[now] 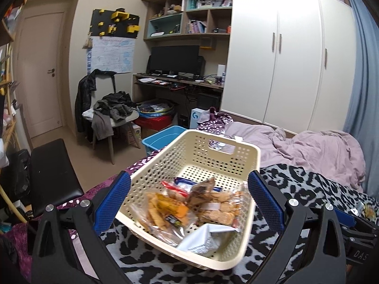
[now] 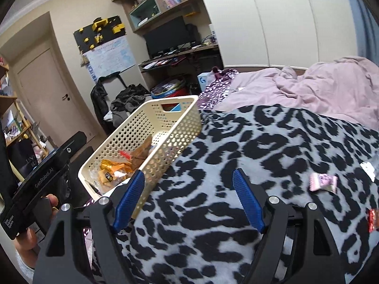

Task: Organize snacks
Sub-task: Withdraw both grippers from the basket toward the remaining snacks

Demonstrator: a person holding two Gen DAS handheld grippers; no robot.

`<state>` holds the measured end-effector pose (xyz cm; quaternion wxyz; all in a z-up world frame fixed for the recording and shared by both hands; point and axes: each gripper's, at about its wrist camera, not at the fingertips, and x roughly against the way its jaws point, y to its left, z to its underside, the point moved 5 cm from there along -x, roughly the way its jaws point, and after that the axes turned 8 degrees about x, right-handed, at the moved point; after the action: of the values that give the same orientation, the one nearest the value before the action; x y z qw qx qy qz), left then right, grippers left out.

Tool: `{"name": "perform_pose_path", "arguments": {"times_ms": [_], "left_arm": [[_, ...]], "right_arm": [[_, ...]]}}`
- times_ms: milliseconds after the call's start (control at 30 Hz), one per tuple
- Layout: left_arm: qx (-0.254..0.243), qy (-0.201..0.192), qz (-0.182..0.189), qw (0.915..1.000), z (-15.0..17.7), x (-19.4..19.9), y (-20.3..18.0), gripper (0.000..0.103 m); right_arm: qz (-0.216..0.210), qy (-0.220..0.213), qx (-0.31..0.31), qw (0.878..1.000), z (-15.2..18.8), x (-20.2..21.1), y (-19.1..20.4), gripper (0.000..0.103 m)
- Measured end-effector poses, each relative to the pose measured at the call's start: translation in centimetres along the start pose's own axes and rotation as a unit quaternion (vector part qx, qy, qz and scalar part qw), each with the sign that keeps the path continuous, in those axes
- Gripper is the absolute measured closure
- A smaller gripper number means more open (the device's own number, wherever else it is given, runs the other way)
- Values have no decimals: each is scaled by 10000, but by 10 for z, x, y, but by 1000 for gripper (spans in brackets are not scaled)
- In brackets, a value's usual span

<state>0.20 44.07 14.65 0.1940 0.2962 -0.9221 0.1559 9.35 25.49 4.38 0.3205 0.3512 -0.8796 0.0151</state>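
Left wrist view: left claw [image 1: 189, 203] spread wide, its blue pads flanking the near end of the cream perforated basket [image 1: 227, 163]; contact between pads and basket walls cannot be confirmed. The basket sits on the leopard-print blanket [image 1: 308, 179] on the bed and looks tilted, though the fisheye makes that uncertain. Only this view shows the contents clearly: a clear bag of crackers [image 1: 220, 203], a bag of orange sticks [image 1: 161, 208], a brown wrapped piece [image 1: 201, 189], a red-and-blue packet [image 1: 182, 184] and a silver-white pouch [image 1: 203, 239] against the near wall.

Right wrist view: right claw [image 2: 189, 198] also spread, holding nothing, above bare blanket just right of the basket; its left pad overlaps the basket's near corner in the picture. This view alone shows loose snacks lying on the blanket, well apart from the basket: a pink wrapped candy [image 2: 323, 182], a red packet [image 2: 372, 220] at the right edge and a white wrapper [image 2: 368, 168] beyond it. It also catches the left gripper's black body [image 2: 35, 184] with a hand [image 2: 30, 232] around its handle.

Surroundings: pink duvet [image 1: 319, 146] behind the blanket, blue bin [image 1: 163, 137] on the floor past the basket, chair heaped with dark clothes [image 1: 113, 108], desk with monitor [image 1: 175, 59], white wardrobe [image 1: 296, 59].
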Motion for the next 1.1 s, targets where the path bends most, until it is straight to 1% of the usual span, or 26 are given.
{"name": "perform_pose_path", "arguments": {"times_ms": [333, 467, 567, 833, 933, 1100], "left_arm": [[-336, 90, 237, 9991, 12, 10, -41, 3], [-594, 296, 418, 9969, 29, 9, -67, 3], [-858, 459, 555, 9937, 42, 6, -91, 3], [-1139, 851, 911, 9856, 69, -2, -131, 3], [-1418, 980, 1061, 9793, 83, -6, -152, 3], [-1786, 1108, 1305, 9689, 97, -12, -182, 3]], "right_arm": [[222, -128, -377, 9990, 16, 31, -41, 26], [373, -191, -515, 9978, 25, 47, -62, 25], [511, -244, -634, 9964, 33, 59, -77, 23], [918, -217, -1086, 9896, 61, 85, -127, 23], [1003, -179, -1173, 9879, 71, 92, -140, 23], [1049, -215, -1248, 9864, 77, 101, -149, 23]]}}
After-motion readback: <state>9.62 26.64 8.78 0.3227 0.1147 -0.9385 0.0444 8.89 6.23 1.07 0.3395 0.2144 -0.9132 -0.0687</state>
